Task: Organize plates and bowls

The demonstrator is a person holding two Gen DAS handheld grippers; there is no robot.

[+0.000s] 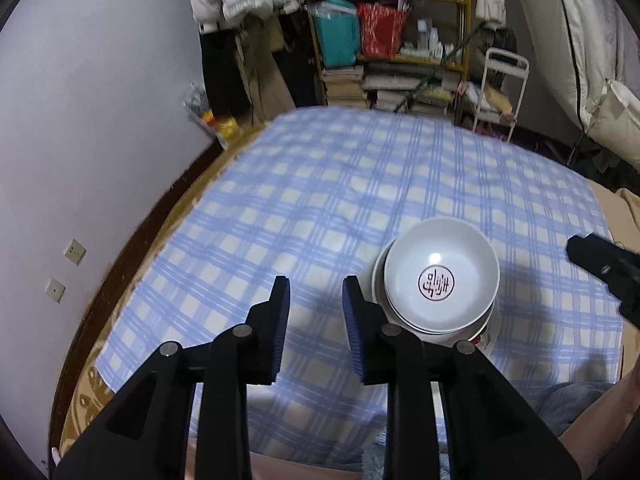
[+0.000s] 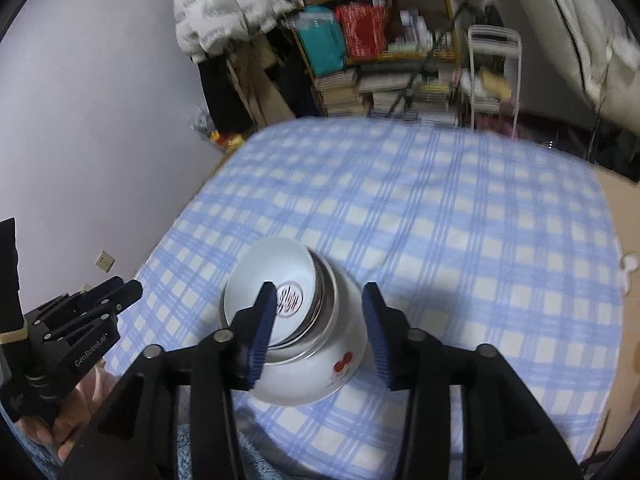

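A stack of white bowls point(image 1: 440, 276) stands on the blue checked cloth point(image 1: 320, 184). The top bowl has a red round mark inside. The bottom bowl point(image 2: 320, 364) is larger, with a red cherry print on its side. My left gripper point(image 1: 316, 292) is open and empty, just left of the stack. My right gripper point(image 2: 320, 300) is open, with its fingers above the stack's near side, holding nothing. The right gripper shows at the right edge of the left wrist view point(image 1: 600, 268). The left gripper shows at the left of the right wrist view point(image 2: 108, 300).
The checked cloth point(image 2: 440, 208) covers a table by a grey wall point(image 1: 100, 100). Behind it stand a cluttered shelf point(image 1: 384, 40), hanging clothes point(image 1: 240, 0) and a white folding chair point(image 1: 500, 88). A small white object point(image 2: 629, 263) lies at the cloth's right edge.
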